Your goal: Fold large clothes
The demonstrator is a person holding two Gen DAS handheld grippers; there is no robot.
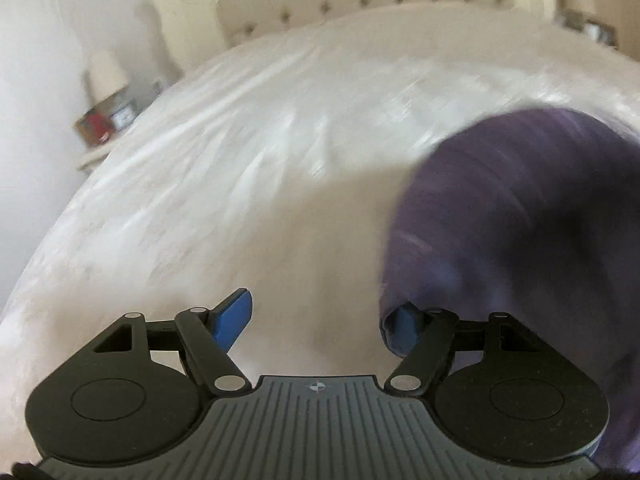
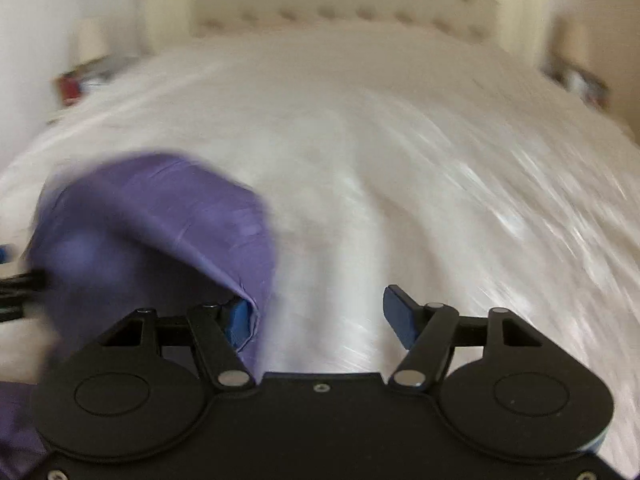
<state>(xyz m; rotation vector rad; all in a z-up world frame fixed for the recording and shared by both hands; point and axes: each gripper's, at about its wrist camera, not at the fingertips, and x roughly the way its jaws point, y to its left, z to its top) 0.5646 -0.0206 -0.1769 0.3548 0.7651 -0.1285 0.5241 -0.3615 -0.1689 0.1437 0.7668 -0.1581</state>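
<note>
A purple garment [image 1: 512, 216] lies bunched on the white bed, blurred by motion. In the left wrist view my left gripper [image 1: 320, 322] stands open just above the sheet. The cloth's edge wraps the outside of its right fingertip [image 1: 406, 328], and the gap between the pads is bare. In the right wrist view the same purple garment [image 2: 160, 220] sits at the left. My right gripper [image 2: 320, 320] is open too, with a fold of cloth draped over its left fingertip [image 2: 240, 320]. Neither pair of pads presses on the fabric.
The white bed sheet [image 1: 224, 184] fills both views, with a tufted cream headboard [image 2: 344, 4] at the far end. Nightstands with lamps and small items stand at the left [image 1: 104, 116] and right [image 2: 576, 80]. Part of the other gripper [image 2: 20, 284] shows at the left edge.
</note>
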